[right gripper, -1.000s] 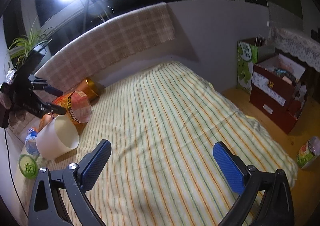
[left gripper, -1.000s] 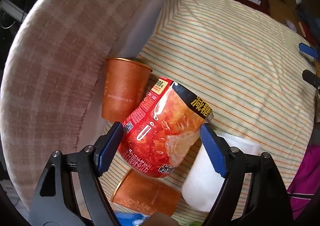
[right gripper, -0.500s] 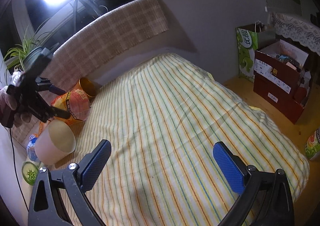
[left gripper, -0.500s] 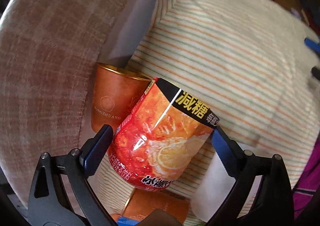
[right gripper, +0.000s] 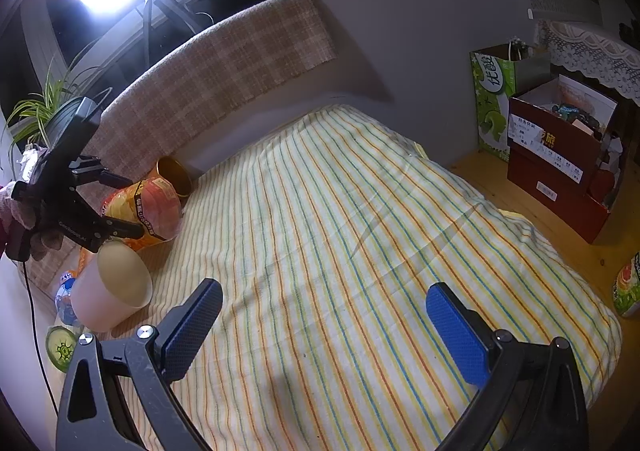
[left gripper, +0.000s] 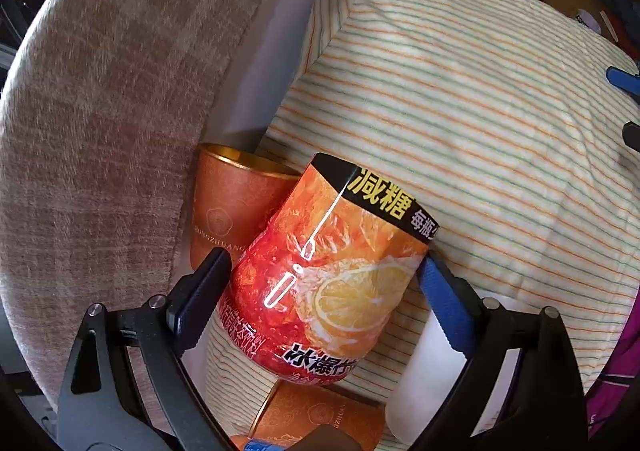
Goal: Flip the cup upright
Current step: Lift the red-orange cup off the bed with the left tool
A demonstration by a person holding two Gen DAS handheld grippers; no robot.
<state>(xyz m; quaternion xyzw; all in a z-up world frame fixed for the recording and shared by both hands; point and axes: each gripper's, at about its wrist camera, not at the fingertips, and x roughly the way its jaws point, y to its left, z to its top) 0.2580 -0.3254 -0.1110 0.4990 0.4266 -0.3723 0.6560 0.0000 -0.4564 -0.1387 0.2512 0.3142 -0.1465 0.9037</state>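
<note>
1. The left gripper (left gripper: 324,279) brackets the red-orange printed cup (left gripper: 328,279), which lies tipped beside the copper paper cup (left gripper: 228,207); jaws flank its sides, contact unclear.
2. Grasp step: next calls for closing, then rotating upright.
3. The right gripper (right gripper: 324,327) hovers wide, empty, above the striped cloth (right gripper: 360,231).
</note>
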